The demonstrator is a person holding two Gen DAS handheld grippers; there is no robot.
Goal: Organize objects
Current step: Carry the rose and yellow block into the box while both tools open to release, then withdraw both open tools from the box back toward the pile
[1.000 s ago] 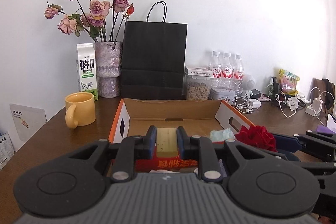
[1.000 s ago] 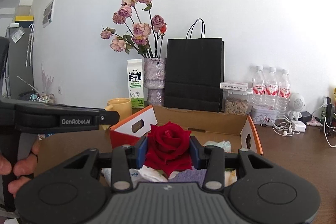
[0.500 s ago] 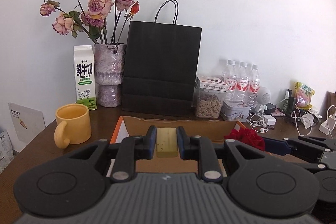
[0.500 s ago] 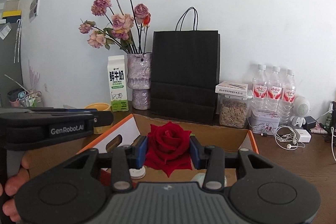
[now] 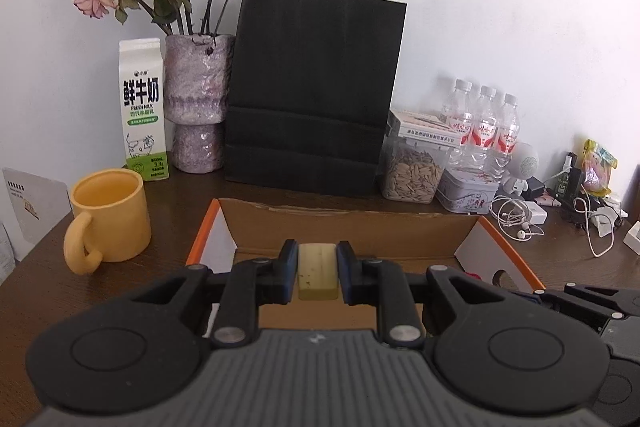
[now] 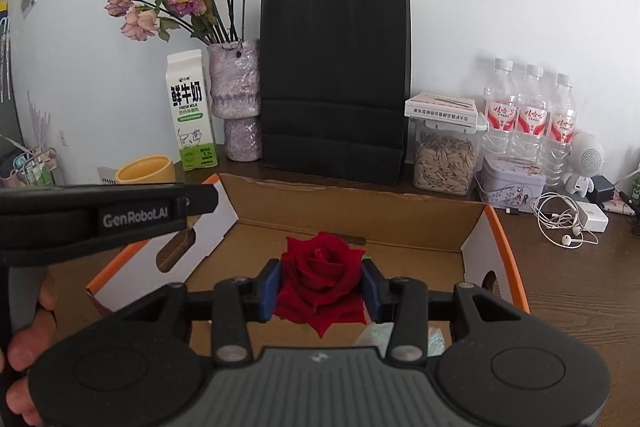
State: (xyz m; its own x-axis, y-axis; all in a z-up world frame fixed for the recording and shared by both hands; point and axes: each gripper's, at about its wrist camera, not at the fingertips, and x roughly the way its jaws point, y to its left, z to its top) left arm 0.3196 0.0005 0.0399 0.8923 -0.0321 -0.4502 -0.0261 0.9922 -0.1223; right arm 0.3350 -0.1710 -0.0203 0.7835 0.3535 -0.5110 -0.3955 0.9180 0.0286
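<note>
My left gripper [image 5: 317, 271] is shut on a yellowish-green block [image 5: 317, 271] and holds it above the near part of an open cardboard box [image 5: 344, 223] with orange edges. My right gripper [image 6: 320, 285] is shut on a red rose [image 6: 320, 275] and holds it over the same box [image 6: 360, 215]. The left gripper's body also shows at the left of the right wrist view [image 6: 100, 217]. A pale cloth [image 6: 376, 337] lies in the box under the right gripper.
Along the wall stand a black paper bag [image 5: 314, 87], a purple vase of dried roses [image 5: 198, 99], a milk carton [image 5: 143, 111], a seed jar [image 5: 414, 167], three water bottles [image 5: 486, 123] and a tin [image 5: 468, 191]. A yellow mug [image 5: 108, 219] sits left of the box. Cables and chargers [image 5: 520, 219] lie right.
Both grippers have moved forward and higher over the box while keeping their grips; the bag, vase and carton loom larger. The block and the rose stay held.
</note>
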